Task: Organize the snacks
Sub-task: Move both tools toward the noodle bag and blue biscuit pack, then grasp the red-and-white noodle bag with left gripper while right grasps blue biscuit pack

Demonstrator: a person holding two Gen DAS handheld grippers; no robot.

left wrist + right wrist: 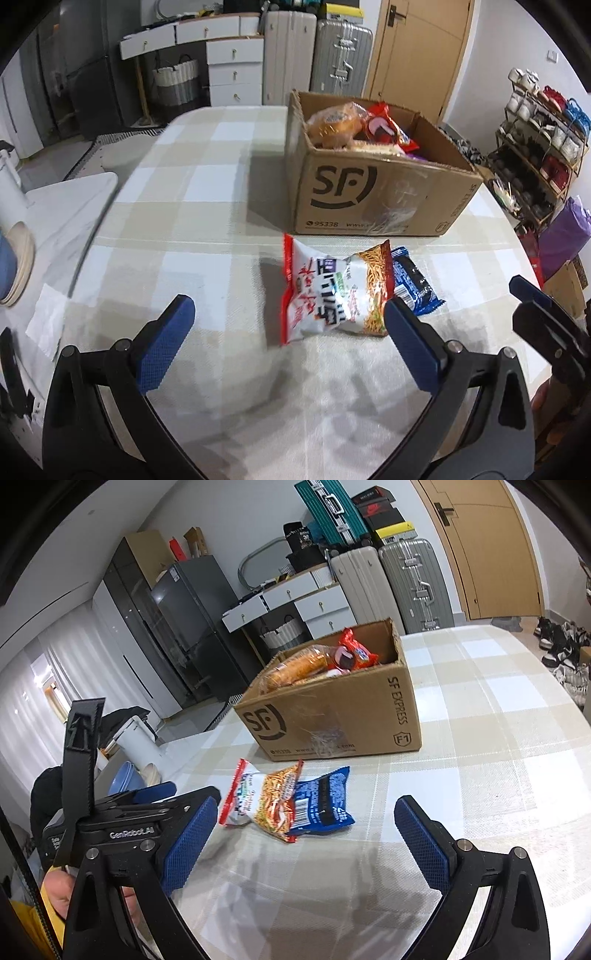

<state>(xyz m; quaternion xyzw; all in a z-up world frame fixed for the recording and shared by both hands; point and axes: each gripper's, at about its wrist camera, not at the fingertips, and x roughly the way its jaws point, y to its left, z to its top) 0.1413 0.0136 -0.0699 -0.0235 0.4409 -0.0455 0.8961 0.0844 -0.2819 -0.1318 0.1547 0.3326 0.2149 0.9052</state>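
Note:
A white, red and orange noodle snack bag [332, 295] lies on the checked tablecloth [184, 221], partly over a blue snack packet [415, 284]. Both show in the right wrist view: the noodle bag [266, 799] and the blue packet [325, 801]. Behind them stands an open SF cardboard box [369, 192] holding bread [332, 123] and a red packet [384, 129]; the box also shows in the right wrist view [332, 716]. My left gripper [288, 347] is open and empty, just short of the noodle bag. My right gripper [306, 845] is open and empty, near the packets.
A white side table [66, 206] with stacked bowls [14, 258] stands to the left. Suitcases [317, 59], white drawers [232, 66] and a door [417, 51] are behind. A shoe rack [535, 147] is at the right. The left gripper's body [110, 812] sits left of my right gripper.

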